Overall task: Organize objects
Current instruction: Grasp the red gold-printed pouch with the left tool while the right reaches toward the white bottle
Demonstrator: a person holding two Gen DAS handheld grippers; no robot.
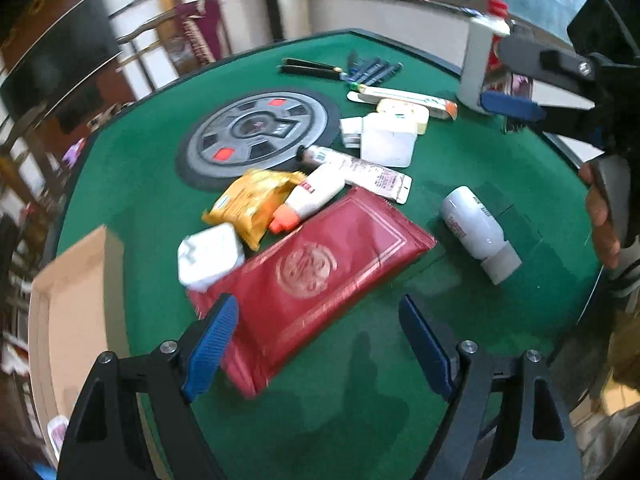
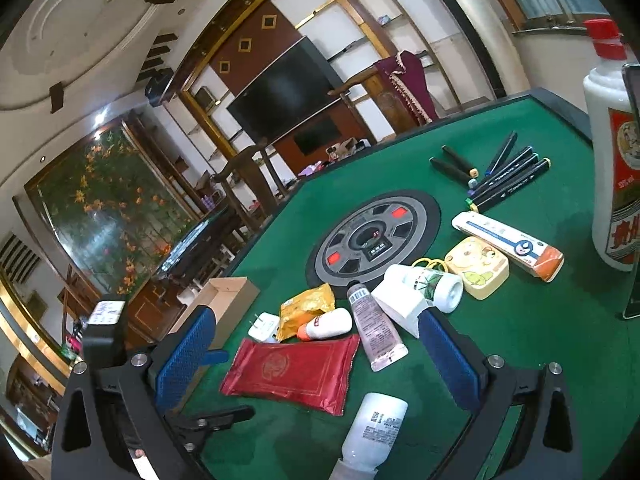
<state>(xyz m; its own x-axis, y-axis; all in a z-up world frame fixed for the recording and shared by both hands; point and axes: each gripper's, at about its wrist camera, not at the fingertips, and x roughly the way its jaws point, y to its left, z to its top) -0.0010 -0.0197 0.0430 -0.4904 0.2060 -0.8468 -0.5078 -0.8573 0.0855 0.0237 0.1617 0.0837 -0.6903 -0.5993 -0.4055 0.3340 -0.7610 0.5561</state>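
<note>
Left tool (image 1: pixel 318 326) and right tool (image 2: pixel 316 346) both hang with jaws spread and empty over a green worktop (image 1: pixel 132 184) strewn with small goods.

The left tool tips down over the red packet (image 1: pixel 320 268), one pad above its near corner, which suggests that packet is the next pick; the cardboard box (image 1: pixel 76 280) at the worktop's left edge looks like the place for sorted items. Touching the packet lie a white charger (image 1: pixel 210 254), a yellow sachet (image 1: pixel 252 204) and an orange-capped bottle (image 1: pixel 308 200); a white bottle (image 1: pixel 478 232) lies apart on its side. Farther off are a tube (image 2: pixel 374 326), a toothpaste box (image 2: pixel 508 244) and marker pens (image 2: pixel 508 176). A tall white liquor bottle (image 2: pixel 610 168) shows red characters; other print is too small to read.
</note>
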